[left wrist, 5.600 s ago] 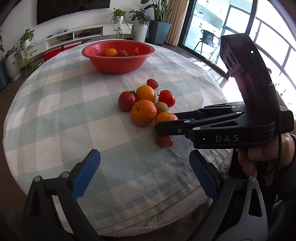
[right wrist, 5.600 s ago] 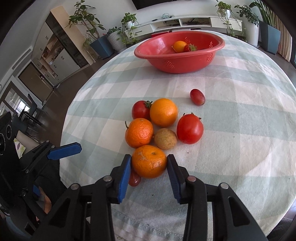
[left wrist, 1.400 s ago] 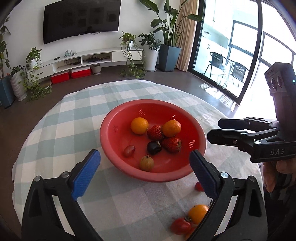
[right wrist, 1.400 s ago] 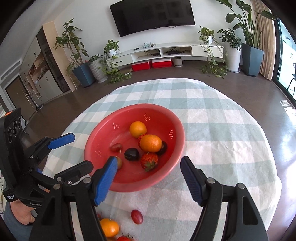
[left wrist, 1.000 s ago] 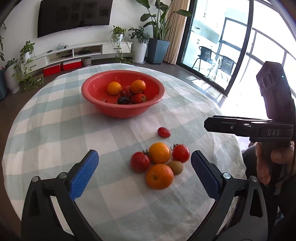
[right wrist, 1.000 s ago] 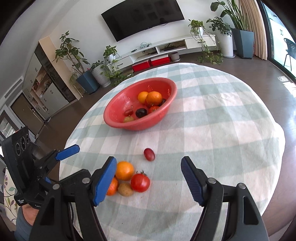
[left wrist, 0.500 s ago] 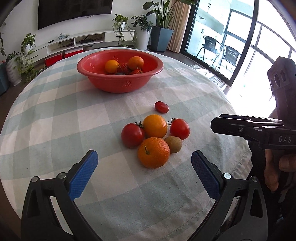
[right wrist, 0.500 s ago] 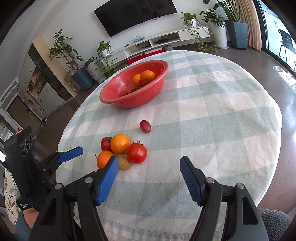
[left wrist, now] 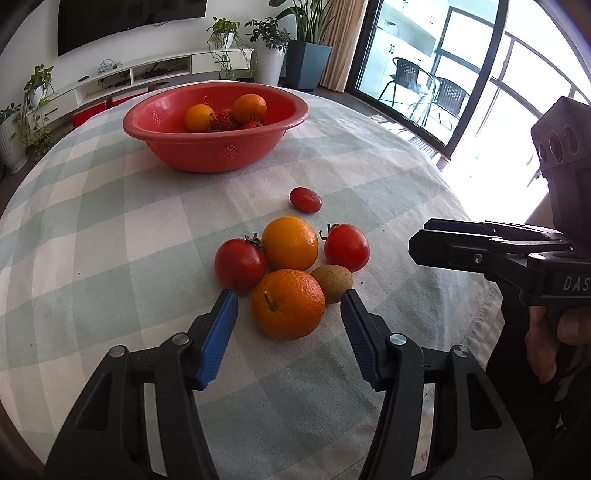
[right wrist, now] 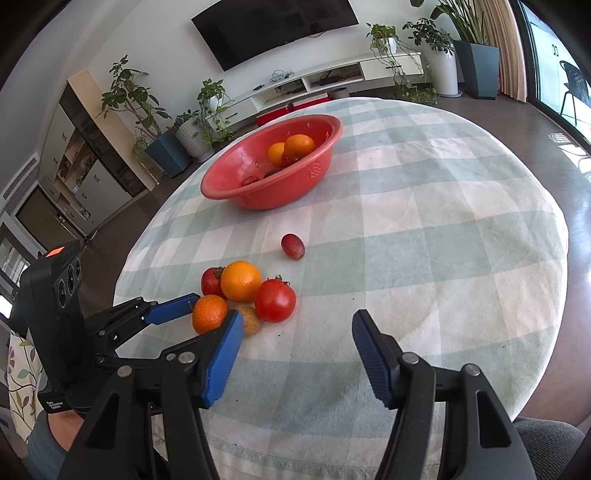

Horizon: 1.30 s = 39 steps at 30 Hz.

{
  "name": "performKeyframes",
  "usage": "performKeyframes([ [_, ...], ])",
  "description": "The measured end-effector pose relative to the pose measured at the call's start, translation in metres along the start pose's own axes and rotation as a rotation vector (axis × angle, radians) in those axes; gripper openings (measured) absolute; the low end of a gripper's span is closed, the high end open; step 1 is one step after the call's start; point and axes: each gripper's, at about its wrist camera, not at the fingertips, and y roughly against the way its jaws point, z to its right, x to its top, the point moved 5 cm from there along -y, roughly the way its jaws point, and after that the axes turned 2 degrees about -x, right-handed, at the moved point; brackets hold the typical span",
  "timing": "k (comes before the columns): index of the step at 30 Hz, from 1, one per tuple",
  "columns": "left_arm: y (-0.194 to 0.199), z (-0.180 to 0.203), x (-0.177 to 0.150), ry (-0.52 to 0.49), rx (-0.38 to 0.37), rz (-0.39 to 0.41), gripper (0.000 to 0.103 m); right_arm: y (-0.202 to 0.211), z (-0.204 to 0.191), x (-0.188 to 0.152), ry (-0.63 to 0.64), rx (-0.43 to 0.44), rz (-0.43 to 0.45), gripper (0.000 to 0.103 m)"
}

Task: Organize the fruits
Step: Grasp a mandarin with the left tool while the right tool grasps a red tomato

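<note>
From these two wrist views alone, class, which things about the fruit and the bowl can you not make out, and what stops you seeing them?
- Red bowl: its lower fruit are hidden by the near wall in both views; no full count.
- Mandarin: the left gripper has just been closing round it; actual pad contact is unclear.
- Brown fruit: half covered by the right gripper's blue pad in the right wrist view.

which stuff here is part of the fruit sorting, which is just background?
Job: red bowl; mandarin between the left gripper fingers; orange; two tomatoes; brown fruit; grape.

Background: TV; potted plants; chairs.
</note>
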Motion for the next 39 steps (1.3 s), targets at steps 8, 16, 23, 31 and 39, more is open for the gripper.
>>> performKeyframes([
  [8, -0.008, 0.000, -0.003, -0.002, -0.014, -0.015, 0.041, -0.003, -0.002, -0.002, 0.008, -0.001, -0.009, 0.062],
  [16, -0.007, -0.004, -0.003, 0.012, -0.029, -0.004, 0.037, -0.005, -0.005, -0.004, 0.019, -0.009, -0.021, 0.060],
  [23, 0.002, -0.009, -0.009, 0.036, -0.032, 0.010, 0.037, -0.011, -0.009, -0.001, 0.035, -0.017, -0.036, 0.057],
  [31, 0.009, -0.015, -0.013, 0.060, -0.015, 0.025, 0.037, -0.036, -0.018, 0.008, 0.061, -0.033, -0.081, 0.052],
  [39, 0.012, -0.020, -0.014, 0.077, -0.017, 0.036, 0.037, -0.051, -0.015, 0.016, 0.048, -0.051, -0.102, 0.051],
])
